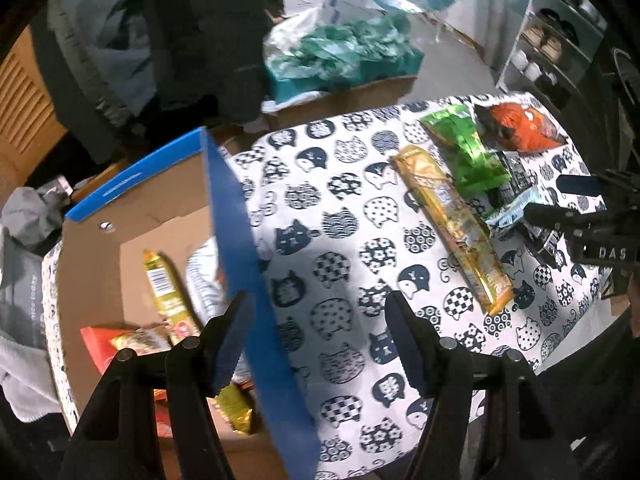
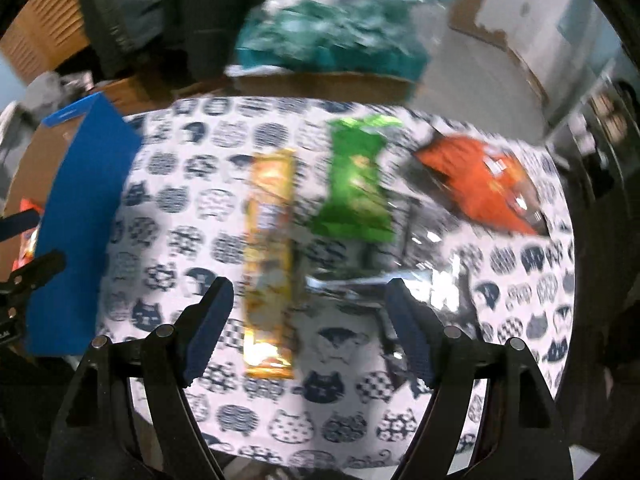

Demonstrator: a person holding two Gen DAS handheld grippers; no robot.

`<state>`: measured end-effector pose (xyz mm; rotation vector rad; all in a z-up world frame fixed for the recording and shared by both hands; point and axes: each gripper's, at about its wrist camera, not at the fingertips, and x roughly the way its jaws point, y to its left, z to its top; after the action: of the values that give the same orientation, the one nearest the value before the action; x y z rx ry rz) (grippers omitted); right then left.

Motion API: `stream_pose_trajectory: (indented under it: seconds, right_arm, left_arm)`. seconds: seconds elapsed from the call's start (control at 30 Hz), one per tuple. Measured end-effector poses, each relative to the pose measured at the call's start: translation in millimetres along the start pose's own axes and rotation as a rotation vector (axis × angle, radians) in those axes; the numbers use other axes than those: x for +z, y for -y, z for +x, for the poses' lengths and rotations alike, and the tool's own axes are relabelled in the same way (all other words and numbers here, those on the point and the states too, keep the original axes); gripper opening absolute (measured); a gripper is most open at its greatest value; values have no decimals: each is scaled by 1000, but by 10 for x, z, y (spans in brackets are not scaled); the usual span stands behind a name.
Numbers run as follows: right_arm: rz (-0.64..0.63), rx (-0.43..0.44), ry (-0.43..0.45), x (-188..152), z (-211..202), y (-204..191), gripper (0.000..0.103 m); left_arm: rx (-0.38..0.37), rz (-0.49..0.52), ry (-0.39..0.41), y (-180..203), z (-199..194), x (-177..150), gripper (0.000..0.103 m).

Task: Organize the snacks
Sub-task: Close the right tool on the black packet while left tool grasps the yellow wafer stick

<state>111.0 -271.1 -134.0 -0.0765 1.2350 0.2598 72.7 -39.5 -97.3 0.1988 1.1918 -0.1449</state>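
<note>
Hovering over the table point(image 2: 168, 240): my left tool point(image 1: 316, 344) gapes empty astride the blue box point(image 1: 256, 280) wall, my right tool point(image 2: 310, 328) gapes empty above the yellow snack pack point(image 2: 270, 264). Green pack point(image 2: 356, 184) and orange pack point(image 2: 480, 184) lie beyond it.

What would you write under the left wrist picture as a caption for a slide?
Open left claw above the blue-edged cardboard box of snacks; long yellow packet and green packet wait on the cat-print cloth.

A white cloth printed with navy patterned cat heads point(image 1: 344, 216) covers the tabletop. On it lie a yellow-gold packet point(image 1: 452, 224), a green packet point(image 1: 464, 148) and an orange-and-black bag point(image 1: 524, 124). Beside the cloth stands a brown cardboard box with blue flaps point(image 1: 240, 248).
</note>
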Motion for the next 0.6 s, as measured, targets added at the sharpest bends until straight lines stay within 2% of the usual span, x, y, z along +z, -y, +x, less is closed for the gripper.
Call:
stream_pose_trajectory:
  seconds: [0.13,0.23,0.5,0.6]
  right_arm:
    - [53,-21,-29,-96,89,275,77]
    - [78,-42,-58,-152,170,452,77]
    - [187,-87,-127,-370,419,888,78]
    - [232,-79,-129,-412,499,1002,78]
  left_arm:
    - [6,47,-16,200,99,63,69]
    - [10,73,-26,328,198,126,76]
    - [10,118,-84,622,506,250,76]
    - [1,127,-100,710,589,282,76]
